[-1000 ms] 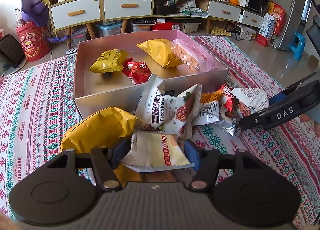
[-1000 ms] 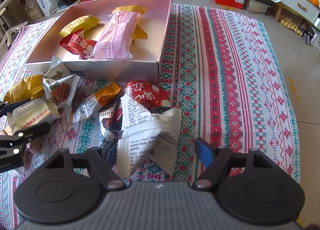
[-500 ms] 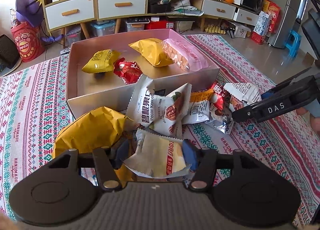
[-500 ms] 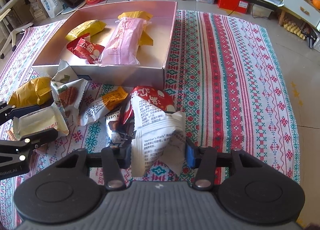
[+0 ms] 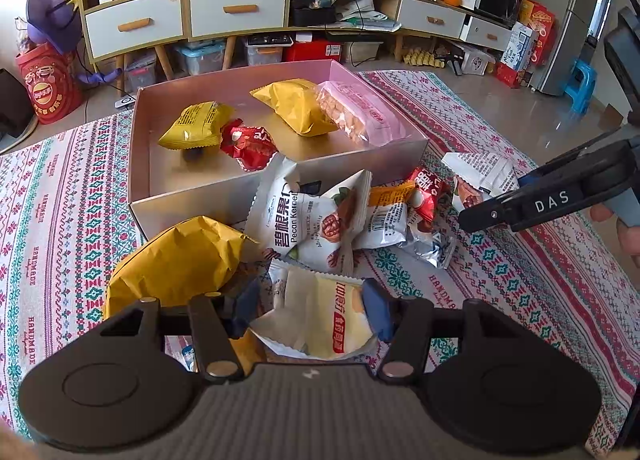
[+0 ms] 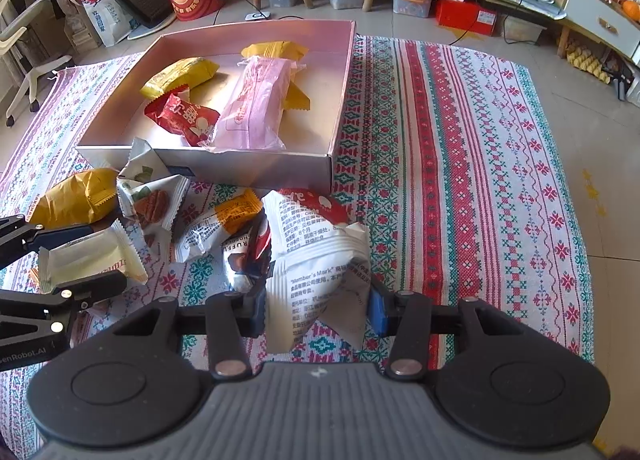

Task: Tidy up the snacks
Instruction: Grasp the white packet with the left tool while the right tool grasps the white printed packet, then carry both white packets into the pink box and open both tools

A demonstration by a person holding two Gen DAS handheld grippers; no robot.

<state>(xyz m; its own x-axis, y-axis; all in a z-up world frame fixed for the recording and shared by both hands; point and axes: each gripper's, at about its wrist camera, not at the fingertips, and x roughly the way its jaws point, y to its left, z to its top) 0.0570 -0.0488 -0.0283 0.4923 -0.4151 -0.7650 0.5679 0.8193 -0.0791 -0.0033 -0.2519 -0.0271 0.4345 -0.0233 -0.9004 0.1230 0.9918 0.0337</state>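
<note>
Both grippers are loaded: the left gripper (image 5: 310, 310) is clamped on a cream snack packet (image 5: 320, 316), and the right gripper (image 6: 318, 310) is squeezing a white printed packet (image 6: 320, 268). Both sit at the near edge of the snack pile (image 5: 360, 212) on the patterned cloth (image 6: 460, 164), just in front of the pink box (image 6: 340, 100) (four snacks inside).

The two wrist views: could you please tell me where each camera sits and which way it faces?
Left wrist: on the left gripper, looking forward over the snack pile to the box and cabinets; its own fingers clamp a cream packet; the right gripper enters from the right.
Right wrist: on the right gripper, looking down and forward at the rug and box; its fingers clamp a white packet; the left gripper shows at the left edge.
Shared: box, pile, both held packets, each other's gripper.
</note>
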